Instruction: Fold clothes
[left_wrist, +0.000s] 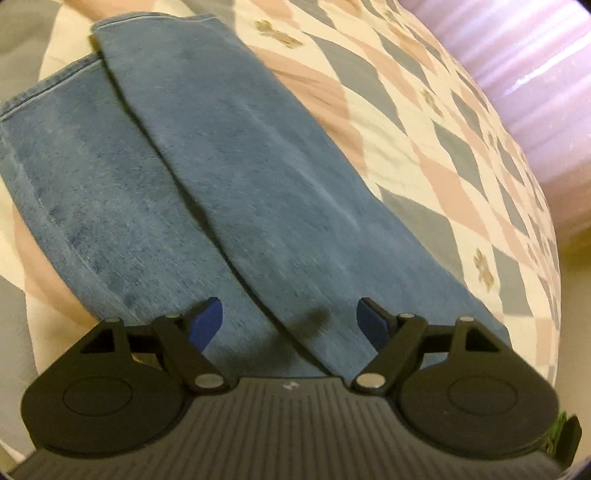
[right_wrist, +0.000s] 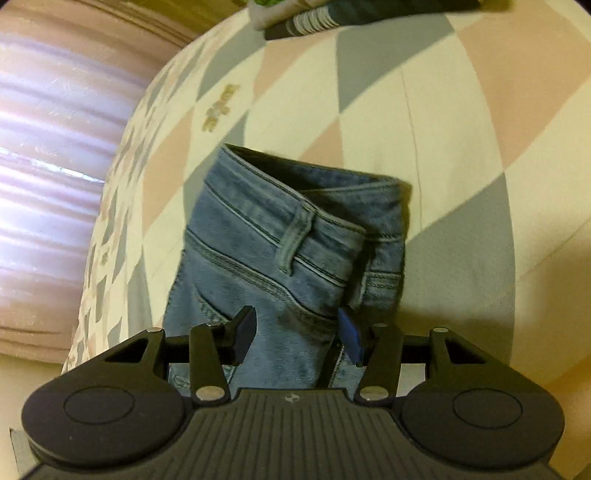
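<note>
A pair of blue jeans lies on a patterned bedspread, its two legs side by side and running away to the hems at the upper left. My left gripper hovers open over the near part of the legs, with nothing pinched between its blue pads. In the right wrist view, the waist end of the jeans stands bunched up, with the waistband and a belt loop facing me. My right gripper is shut on this thick denim, which fills the gap between its fingers.
The bedspread has cream, pink and grey diamonds. A pink curtain hangs past the bed's edge, also seen as the curtain on the left. A stack of folded clothes rests at the far end of the bed.
</note>
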